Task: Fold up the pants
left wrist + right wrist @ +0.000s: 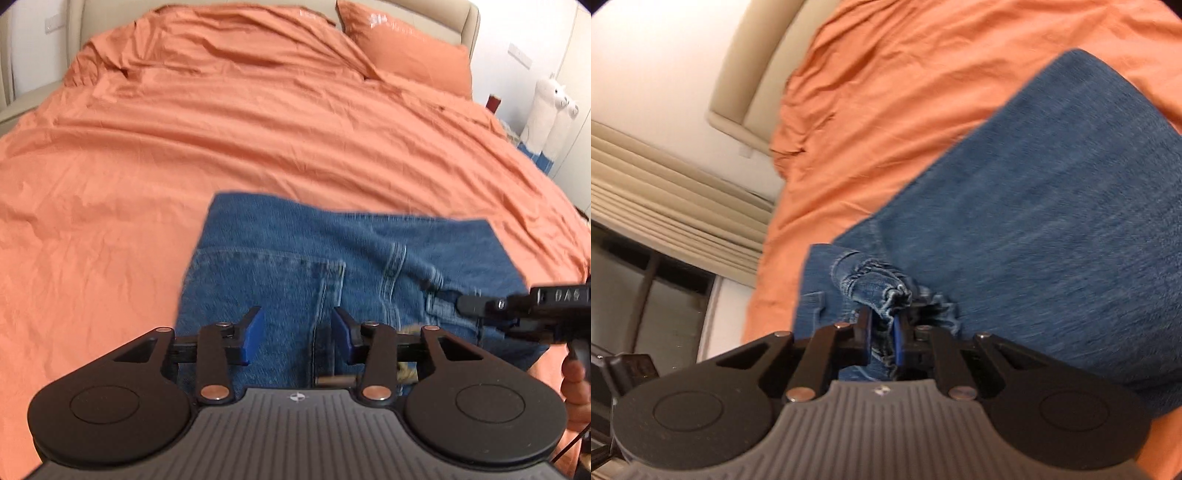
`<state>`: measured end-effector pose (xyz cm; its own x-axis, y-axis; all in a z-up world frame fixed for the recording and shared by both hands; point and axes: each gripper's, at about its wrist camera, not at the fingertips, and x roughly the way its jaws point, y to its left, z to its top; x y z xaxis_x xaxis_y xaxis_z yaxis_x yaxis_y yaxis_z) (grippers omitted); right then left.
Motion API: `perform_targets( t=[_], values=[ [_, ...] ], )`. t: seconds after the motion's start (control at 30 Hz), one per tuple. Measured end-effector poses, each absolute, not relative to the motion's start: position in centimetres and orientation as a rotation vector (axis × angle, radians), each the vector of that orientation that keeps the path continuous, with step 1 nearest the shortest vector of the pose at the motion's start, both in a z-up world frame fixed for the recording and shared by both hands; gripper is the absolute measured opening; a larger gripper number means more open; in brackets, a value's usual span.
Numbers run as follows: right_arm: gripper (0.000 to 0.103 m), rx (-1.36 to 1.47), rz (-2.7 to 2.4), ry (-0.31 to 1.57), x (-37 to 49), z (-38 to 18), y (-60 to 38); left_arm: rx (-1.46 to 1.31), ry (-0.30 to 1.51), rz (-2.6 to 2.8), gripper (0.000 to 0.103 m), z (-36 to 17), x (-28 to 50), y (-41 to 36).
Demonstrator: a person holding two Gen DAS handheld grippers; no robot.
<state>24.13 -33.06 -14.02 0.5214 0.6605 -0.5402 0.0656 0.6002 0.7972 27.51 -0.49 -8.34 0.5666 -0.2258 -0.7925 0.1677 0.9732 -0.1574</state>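
Left gripper (297, 334): jaws stand well apart with nothing between them; the blue pads (253, 334) hover over the jeans (332, 258), either side of a stitched pocket seam; whether they touch the cloth cannot be told. Right gripper (884, 334): jaws drawn close and clamped on a bunched, hemmed edge of the jeans (1052, 206); the crumpled fold sticks out just past the fingertips. In the left wrist view the right gripper (465, 304) enters from the right edge and meets the jeans near the waistband; white lettering on its black body reads roughly "DAS", partly cut off and blurred; the hand (576, 387) holding it shows at the edge.

The jeans lie folded on the near part of the orange bedsheet (221, 147), back pocket up. An orange pillow (410, 55) rests against the beige headboard (469, 22); two white plush alpacas (550, 110) stand beside the bed, right.
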Motion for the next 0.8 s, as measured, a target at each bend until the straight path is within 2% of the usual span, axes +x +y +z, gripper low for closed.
perform_targets(
  t=[0.1,0.13,0.2,0.33,0.5,0.57,0.63,0.8],
  values=[
    [0.008,0.854,0.411,0.975,24.5,-14.1,-32.9,-0.068,0.962,-0.232,0.050,-9.3,27.9,-0.5],
    [0.012,0.839,0.407,0.977,24.5,-13.9,-32.8,-0.072,0.963,-0.234,0.050,-9.5,27.9,-0.4],
    [0.013,0.814,0.398,0.981,24.6,-13.8,-32.6,-0.072,0.962,-0.236,0.050,-9.6,27.9,-0.4],
    [0.027,0.883,0.393,1.006,25.2,-15.4,-33.2,-0.073,0.960,-0.242,0.050,-9.9,28.0,-0.4],
    [0.029,0.994,0.379,1.030,25.5,-17.1,-33.9,-0.094,0.958,-0.249,0.050,-10.1,28.1,-0.1],
    [0.028,1.018,0.403,1.026,25.6,-17.4,-33.8,-0.097,0.955,-0.254,0.050,-10.2,28.1,0.0],
    [0.018,1.036,0.415,1.016,25.8,-17.9,-33.5,-0.105,0.955,-0.255,0.050,-10.2,28.1,0.2],
    [0.014,0.936,0.405,0.981,25.4,-16.5,-32.5,-0.125,0.954,-0.246,0.050,-8.5,27.8,0.9]
  ],
)
